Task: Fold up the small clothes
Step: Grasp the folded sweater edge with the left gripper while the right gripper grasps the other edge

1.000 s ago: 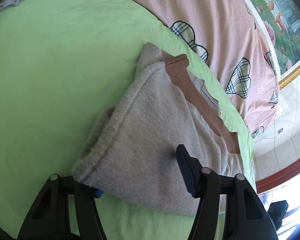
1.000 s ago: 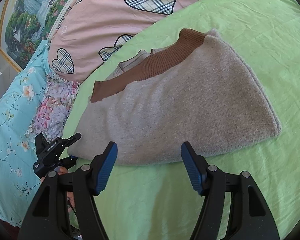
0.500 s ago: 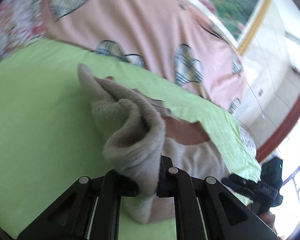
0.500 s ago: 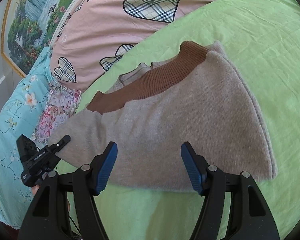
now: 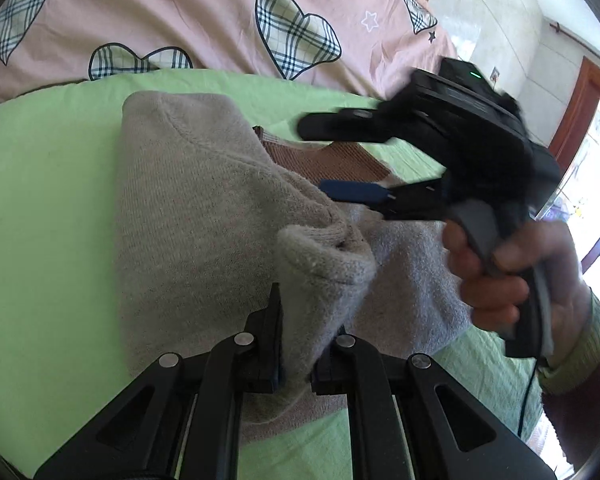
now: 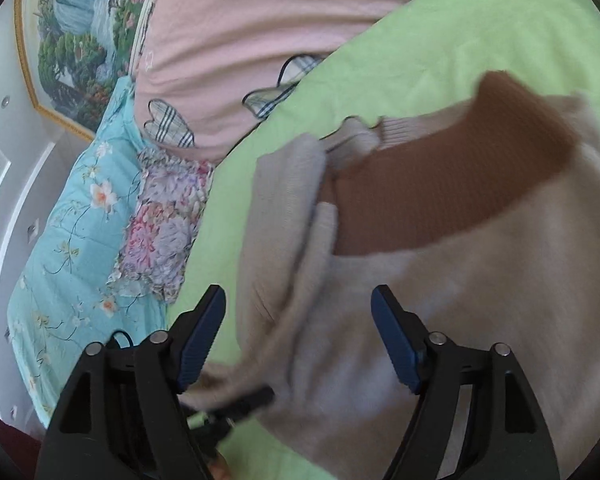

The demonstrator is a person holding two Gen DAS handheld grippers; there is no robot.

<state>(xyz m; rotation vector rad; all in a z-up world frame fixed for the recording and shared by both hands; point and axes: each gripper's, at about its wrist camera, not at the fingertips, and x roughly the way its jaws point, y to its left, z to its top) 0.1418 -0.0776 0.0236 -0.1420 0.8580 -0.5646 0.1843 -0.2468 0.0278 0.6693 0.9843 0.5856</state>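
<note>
A small grey knit sweater (image 5: 188, 216) with a brown ribbed collar (image 5: 324, 158) lies on a green sheet (image 5: 40, 200). My left gripper (image 5: 296, 344) is shut on a folded-over edge of the sweater and holds it lifted over the sweater's body. My right gripper (image 6: 298, 336) is open and empty, just above the grey sweater (image 6: 480, 300) near its brown collar (image 6: 452, 196). The right gripper also shows in the left wrist view (image 5: 352, 160), held in a hand, jaws apart over the collar. The left gripper's tip shows blurred at the bottom of the right wrist view (image 6: 244, 400).
A pink quilt with plaid hearts (image 5: 220, 12) runs along the far side of the sheet. A turquoise floral quilt (image 6: 72, 240) and a purple floral cloth (image 6: 160, 236) lie beside it. A framed landscape picture (image 6: 80, 40) hangs on the wall. A wooden door frame (image 5: 580, 108) is at right.
My left gripper has carried the held sweater edge across over the sweater's body toward the right gripper. My right gripper has moved in low over the sweater, still open.
</note>
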